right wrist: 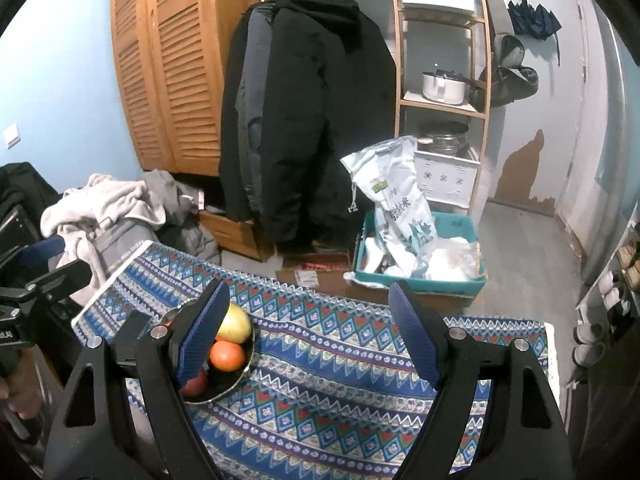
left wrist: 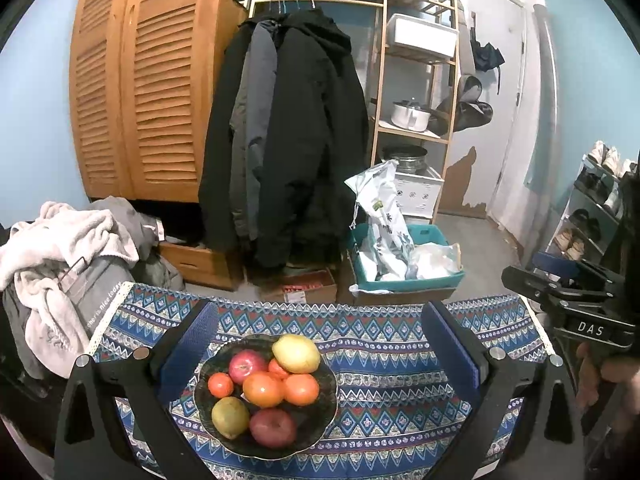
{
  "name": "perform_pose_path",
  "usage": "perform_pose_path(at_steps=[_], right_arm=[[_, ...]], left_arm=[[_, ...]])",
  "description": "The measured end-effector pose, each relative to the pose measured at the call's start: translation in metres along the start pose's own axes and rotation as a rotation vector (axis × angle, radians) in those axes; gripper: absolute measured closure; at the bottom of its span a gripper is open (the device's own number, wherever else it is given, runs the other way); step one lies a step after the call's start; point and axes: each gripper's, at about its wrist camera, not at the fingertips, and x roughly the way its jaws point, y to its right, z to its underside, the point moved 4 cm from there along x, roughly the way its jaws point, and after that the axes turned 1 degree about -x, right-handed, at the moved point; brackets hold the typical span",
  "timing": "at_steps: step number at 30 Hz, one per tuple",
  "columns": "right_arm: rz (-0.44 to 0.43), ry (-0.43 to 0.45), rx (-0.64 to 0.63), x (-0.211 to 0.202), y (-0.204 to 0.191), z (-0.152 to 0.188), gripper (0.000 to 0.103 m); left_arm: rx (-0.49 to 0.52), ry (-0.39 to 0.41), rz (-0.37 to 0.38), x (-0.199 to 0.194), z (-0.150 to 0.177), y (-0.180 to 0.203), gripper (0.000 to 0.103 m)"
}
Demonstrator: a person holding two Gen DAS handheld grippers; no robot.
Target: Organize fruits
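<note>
A dark bowl (left wrist: 208, 408) sits on the patterned tablecloth (left wrist: 400, 380), left of centre. It holds a yellow pear (left wrist: 296, 353), two red apples (left wrist: 247, 365), a green pear (left wrist: 229, 417) and several oranges (left wrist: 263, 389). My left gripper (left wrist: 320, 340) is open and empty, held above the table with the bowl between its fingers. My right gripper (right wrist: 310, 336) is open and empty, to the right of the bowl (right wrist: 236, 376). Its left finger hides most of the fruit; a yellow pear (right wrist: 237, 324), an orange (right wrist: 227, 355) and a red apple (right wrist: 196, 385) show.
Beyond the table's far edge stand a teal crate (left wrist: 432, 276) with bags, a cardboard box (left wrist: 308, 286), hanging black coats (left wrist: 288, 140), a wooden wardrobe (left wrist: 140, 80) and a shelf rack (left wrist: 416, 80). A pile of clothes (left wrist: 60, 264) lies left. A shoe rack (left wrist: 592, 216) stands right.
</note>
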Motion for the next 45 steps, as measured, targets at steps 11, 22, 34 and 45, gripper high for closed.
perform_pose_path(at_steps=[11,22,34,45], right_arm=[[-0.001,-0.003,-0.002,0.0007,-0.0011,-0.0002,0.022],[-0.003,-0.009,-0.004,0.0027,-0.0017,0.0016,0.022],[-0.003,-0.009,-0.005,0.0027,-0.0019,0.001,0.022],[-0.002,-0.009,-0.005,0.003,-0.0021,0.0003,0.022]], left_arm=[[0.004,-0.007,-0.002,0.0004,-0.0008,0.0002,0.001],[-0.003,-0.012,0.002,0.0018,-0.001,-0.0003,0.001],[-0.002,-0.014,0.0,0.0026,-0.0008,0.0003,0.001],[-0.001,-0.013,-0.006,0.0036,-0.0017,0.0,0.001]])
